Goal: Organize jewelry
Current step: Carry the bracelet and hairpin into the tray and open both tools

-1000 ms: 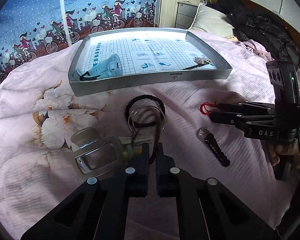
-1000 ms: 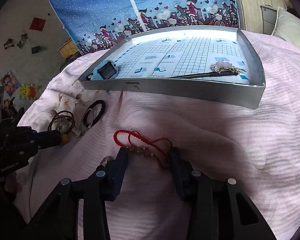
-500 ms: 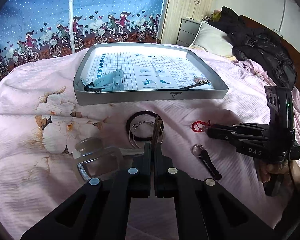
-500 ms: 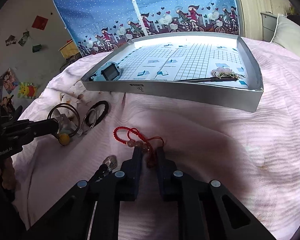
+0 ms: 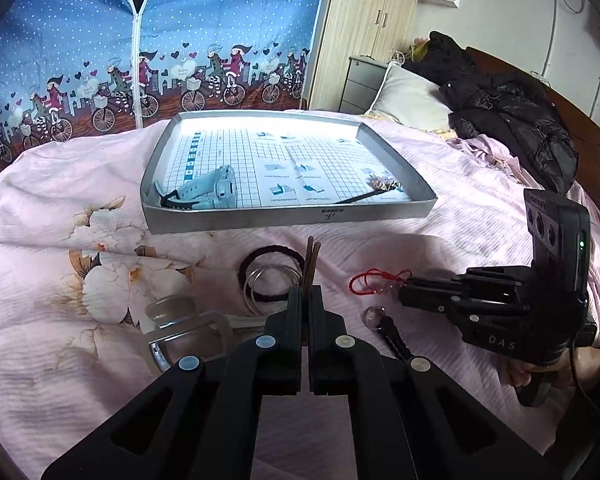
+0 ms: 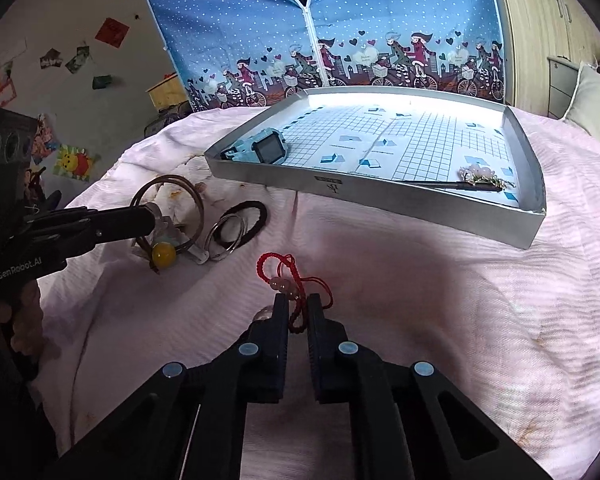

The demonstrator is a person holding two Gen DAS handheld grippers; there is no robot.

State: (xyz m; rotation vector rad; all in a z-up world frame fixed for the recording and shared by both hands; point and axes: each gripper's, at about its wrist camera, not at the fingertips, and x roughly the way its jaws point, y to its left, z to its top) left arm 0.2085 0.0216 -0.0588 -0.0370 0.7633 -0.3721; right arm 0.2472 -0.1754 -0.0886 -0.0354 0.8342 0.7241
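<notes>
1. The silver tray (image 5: 288,216) on the pink bedspread (image 5: 60,280) serves as the landmark. It holds a light-blue watch (image 5: 216,192) in its near-left corner and a flowered hairpin (image 5: 380,190) along its near-right edge.
2. The left gripper (image 5: 308,292) sits in front of the tray's near wall. Its fingers are pressed almost together on a brown wire bangle (image 5: 313,264), which from this camera appears only as two thin upright strands.
3. The right wrist view shows what the left one hides: the bangle (image 6: 168,212) is a full double hoop lifted off the cloth, with a yellow bead (image 6: 164,255) hanging below it.
4. The right gripper (image 6: 298,308) is in front of the tray's near wall, toward its right half. Its fingers are narrowed around a red cord bracelet (image 6: 284,276), with a small gap between them, and the cord's loop and pale beads stick out past the tips.
5. From the left wrist view the bracelet (image 5: 374,280) trails from the right gripper's tips (image 5: 404,292).
6. Between the tray and the left gripper, a black hair tie (image 5: 272,276) and silver rings (image 5: 272,284) lie on the cloth.
7. Only the left wrist view shows a clear buckle (image 5: 188,336) and a dark key-ring piece (image 5: 388,332) further from the tray.
</notes>
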